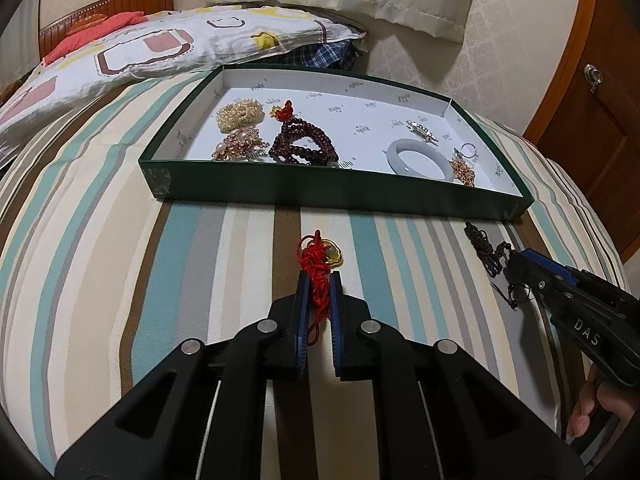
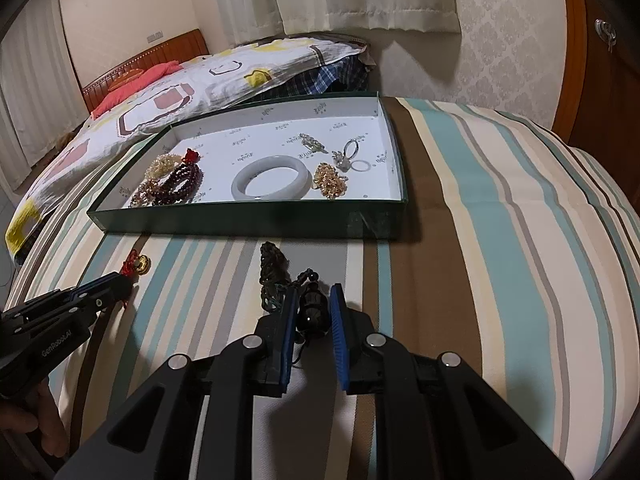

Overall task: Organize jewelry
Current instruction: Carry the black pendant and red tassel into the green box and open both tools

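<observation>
Both pieces are at the pick-up step, on the striped bed in front of the green tray (image 1: 352,196). The left gripper (image 1: 319,280) has its jaws close around the red knotted cord (image 1: 316,268) of a gold pendant; the right gripper (image 2: 313,294) sits around a dark bead pendant (image 2: 314,312) w/ brown cord – a firm clamp I cannot confirm. Next, probably: squeeze, lift, carry fwd over the tray wall – w/o snagging cords.

A dark green tray (image 1: 280,190) with white lining is sitting mid-frame on a teal, brown and cream striped bedspread (image 1: 100,200).
</observation>
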Tool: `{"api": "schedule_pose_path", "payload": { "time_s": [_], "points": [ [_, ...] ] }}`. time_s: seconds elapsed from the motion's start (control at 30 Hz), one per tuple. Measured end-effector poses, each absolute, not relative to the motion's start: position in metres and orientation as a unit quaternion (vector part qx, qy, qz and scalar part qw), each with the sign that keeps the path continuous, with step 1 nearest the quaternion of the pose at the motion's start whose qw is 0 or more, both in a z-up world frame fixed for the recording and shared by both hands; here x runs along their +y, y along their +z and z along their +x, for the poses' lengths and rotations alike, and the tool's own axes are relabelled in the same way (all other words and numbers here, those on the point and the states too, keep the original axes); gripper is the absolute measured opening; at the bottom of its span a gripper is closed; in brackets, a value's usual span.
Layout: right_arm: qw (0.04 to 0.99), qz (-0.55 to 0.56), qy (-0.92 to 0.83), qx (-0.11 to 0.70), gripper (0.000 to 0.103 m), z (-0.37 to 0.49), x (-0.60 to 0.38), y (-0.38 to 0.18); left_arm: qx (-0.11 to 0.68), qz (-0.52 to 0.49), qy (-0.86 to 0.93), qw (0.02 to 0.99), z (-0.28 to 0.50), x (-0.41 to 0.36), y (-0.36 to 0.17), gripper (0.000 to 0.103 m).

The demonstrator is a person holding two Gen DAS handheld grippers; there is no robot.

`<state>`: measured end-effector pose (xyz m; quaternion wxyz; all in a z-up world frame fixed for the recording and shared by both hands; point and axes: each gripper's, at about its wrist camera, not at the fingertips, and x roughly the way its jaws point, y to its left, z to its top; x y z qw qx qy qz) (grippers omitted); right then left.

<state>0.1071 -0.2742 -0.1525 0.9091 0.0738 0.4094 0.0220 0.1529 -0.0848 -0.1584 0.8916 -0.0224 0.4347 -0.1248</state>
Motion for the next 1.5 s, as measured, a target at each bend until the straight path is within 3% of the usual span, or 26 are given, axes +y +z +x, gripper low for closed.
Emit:
{"api": "schedule_pose_path", "payload": {
  "time_s": [0.93, 1.5],
  "points": [
    [0.926, 0.06, 0.028, 0.372, 0.018, 0.096, -0.261, -0.129, 0.4, -0.024, -0.117, 0.909, 0.141, -0.068, -0.137, 0.009],
    [0.954, 0.052, 0.039, 0.292, 0.018, 0.09, -0.254, -0.061, 0.325, -0.044, -0.134, 0.935, 0.132, -0.061, -0.067, 0.009]
  ]
}}
